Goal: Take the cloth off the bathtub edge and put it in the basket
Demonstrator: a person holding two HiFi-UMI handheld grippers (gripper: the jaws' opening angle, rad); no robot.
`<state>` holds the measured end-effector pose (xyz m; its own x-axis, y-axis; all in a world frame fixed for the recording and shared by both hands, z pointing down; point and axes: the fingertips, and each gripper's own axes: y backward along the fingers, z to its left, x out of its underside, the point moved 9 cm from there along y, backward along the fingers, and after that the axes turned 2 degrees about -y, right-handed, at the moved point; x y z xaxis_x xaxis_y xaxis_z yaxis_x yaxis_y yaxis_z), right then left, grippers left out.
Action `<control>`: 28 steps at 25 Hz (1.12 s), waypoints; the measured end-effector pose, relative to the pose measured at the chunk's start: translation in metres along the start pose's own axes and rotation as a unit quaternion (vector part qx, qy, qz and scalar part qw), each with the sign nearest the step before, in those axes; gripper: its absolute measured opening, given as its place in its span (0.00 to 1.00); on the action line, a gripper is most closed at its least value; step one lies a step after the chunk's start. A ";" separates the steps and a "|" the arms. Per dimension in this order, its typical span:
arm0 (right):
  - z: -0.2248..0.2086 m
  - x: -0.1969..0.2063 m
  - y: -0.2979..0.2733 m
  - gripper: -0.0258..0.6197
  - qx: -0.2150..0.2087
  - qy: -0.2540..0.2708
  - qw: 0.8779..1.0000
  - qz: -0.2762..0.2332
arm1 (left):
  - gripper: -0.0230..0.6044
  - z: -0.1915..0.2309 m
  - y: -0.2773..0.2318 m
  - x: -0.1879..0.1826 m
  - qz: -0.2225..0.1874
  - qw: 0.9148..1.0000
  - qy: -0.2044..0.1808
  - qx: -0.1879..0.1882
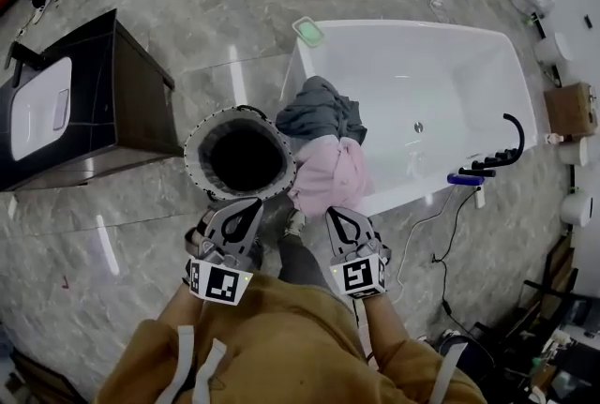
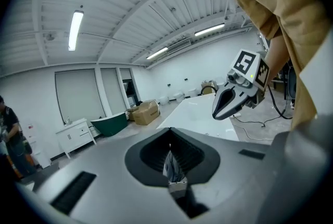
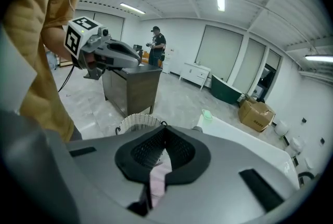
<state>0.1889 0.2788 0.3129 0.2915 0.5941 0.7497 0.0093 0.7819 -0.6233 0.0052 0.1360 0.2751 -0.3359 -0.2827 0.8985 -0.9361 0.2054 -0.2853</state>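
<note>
Two hand-held grippers near a bathtub, the right one pinching a pink cloth, a round basket beside them.

The right gripper has its fingers closed tight on a fold of the pink cloth, which hangs from the near edge of the white bathtub, just below a grey cloth heaped on that edge. The left gripper has its fingers together too, with only a thin grey sliver between them; what it is cannot be told. The white basket stands on the floor just left of the cloths, close to the left gripper's tips.
</note>
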 end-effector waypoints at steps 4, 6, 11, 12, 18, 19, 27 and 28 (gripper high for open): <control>-0.024 0.029 -0.032 0.04 -0.002 0.008 1.000 0.026 | 0.05 -0.001 -0.019 0.012 0.014 1.000 0.001 0.005; -0.030 0.050 -0.052 0.04 -0.010 0.007 0.999 0.045 | 0.05 -0.004 -0.029 0.026 0.025 1.000 0.005 0.004; -0.042 0.098 -0.097 0.13 -0.023 -0.005 0.996 0.082 | 0.05 -0.022 -0.056 0.059 0.044 0.999 0.010 0.021; -0.045 0.107 -0.106 0.18 -0.021 -0.010 0.995 0.093 | 0.05 -0.025 -0.061 0.064 0.046 0.999 0.015 0.023; -0.062 0.147 -0.152 0.44 -0.033 -0.073 0.983 0.163 | 0.05 -0.042 -0.080 0.086 0.046 0.998 0.027 0.033; -0.062 0.152 -0.156 0.46 -0.037 -0.079 0.981 0.172 | 0.05 -0.045 -0.080 0.087 0.048 0.998 0.029 0.036; -0.061 0.178 -0.189 0.59 -0.045 -0.097 0.968 0.227 | 0.05 -0.051 -0.075 0.099 0.051 0.997 0.033 0.037; -0.060 0.182 -0.192 0.60 -0.044 -0.096 0.967 0.232 | 0.05 -0.053 -0.074 0.102 0.053 0.997 0.036 0.037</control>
<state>0.2978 0.2248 0.5555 0.1015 0.9074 0.4078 0.0036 0.4096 -0.9123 0.0459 0.1412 0.4054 -0.4280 -0.1941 0.8827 -0.9016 0.1601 -0.4019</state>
